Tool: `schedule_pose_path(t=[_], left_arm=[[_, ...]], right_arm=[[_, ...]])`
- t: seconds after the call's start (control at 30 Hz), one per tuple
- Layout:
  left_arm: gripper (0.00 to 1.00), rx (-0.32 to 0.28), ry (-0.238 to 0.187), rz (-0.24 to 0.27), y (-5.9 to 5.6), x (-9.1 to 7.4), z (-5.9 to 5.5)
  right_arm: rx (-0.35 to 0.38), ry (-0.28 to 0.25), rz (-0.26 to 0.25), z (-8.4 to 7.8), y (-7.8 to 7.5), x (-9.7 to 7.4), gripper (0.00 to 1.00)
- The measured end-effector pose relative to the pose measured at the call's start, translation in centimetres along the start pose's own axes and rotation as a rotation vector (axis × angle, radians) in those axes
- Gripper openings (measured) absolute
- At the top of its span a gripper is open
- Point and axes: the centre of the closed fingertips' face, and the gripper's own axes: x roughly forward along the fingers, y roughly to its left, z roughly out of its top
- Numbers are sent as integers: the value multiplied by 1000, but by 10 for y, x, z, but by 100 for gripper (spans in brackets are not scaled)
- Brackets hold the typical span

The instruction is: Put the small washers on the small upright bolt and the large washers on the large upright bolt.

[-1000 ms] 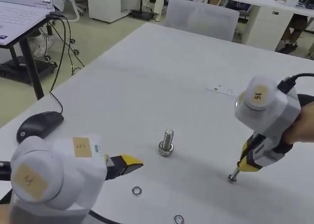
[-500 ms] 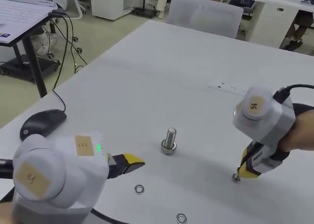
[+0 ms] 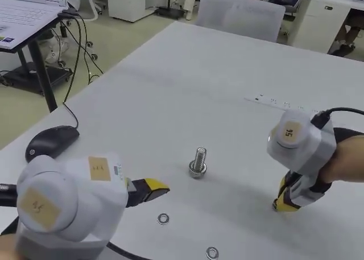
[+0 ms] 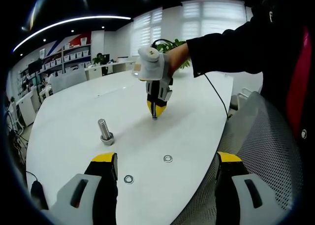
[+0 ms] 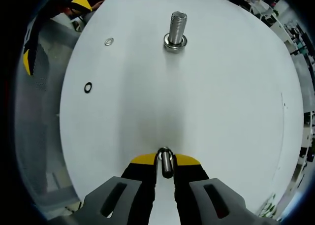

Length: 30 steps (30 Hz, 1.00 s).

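**Tech A:** What has changed at the right gripper (image 3: 285, 202)?

**Tech B:** It has come down. A moment earlier the small grey steel bolt (image 5: 166, 165) showed below the yellow fingertips, with its lower end on the white table (image 3: 227, 72). In the head view the tips now sit at the surface and cover the bolt. The fingers are almost closed and pinch the bolt's shank between them.

**Tech A:** What does that mean for the task?

**Tech B:** By the look of it, the small bolt is being stood on the table and has not yet been released. No small washer can go on until it stands free.

**Tech A:** Pose of that gripper?

**Tech B:** It points steeply downward, fingertips at the table. The large threaded steel bolt (image 5: 177, 30) stands upright well ahead of its fingers, with a wider collar at its base.

**Tech A:** And the left gripper (image 4: 167, 167)?

**Tech B:** It has not moved. It is held low and roughly level, with its fingers spread wide and holding nothing. One flat steel ring washer (image 4: 129, 178) lies just inside the tip of the finger on the left of the left gripper view. A second ring washer (image 4: 168, 158) lies about midway between the two tips. Which is small and which is large cannot be told. The large bolt stands ahead of that same finger, and the right gripper is farther ahead.
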Motion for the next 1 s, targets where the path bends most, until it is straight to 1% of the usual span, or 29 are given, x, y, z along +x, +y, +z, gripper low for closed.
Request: schedule_pose_path(t=[0.3, 0.57, 0.73, 1.0], left_arm=[[81, 2, 5, -3, -1, -1, -1], [81, 4, 6, -4, 0, -1, 0], [81, 6, 4, -5, 0, -1, 0], [81, 9, -3, -4, 1, -1, 2]], right_arm=[[-2, 1, 0, 2, 1, 1, 14], [0, -8, -6, 3, 1, -2, 19], [1, -24, -22, 5, 0, -10, 23], [-17, -67, -62, 19, -1, -32, 27]])
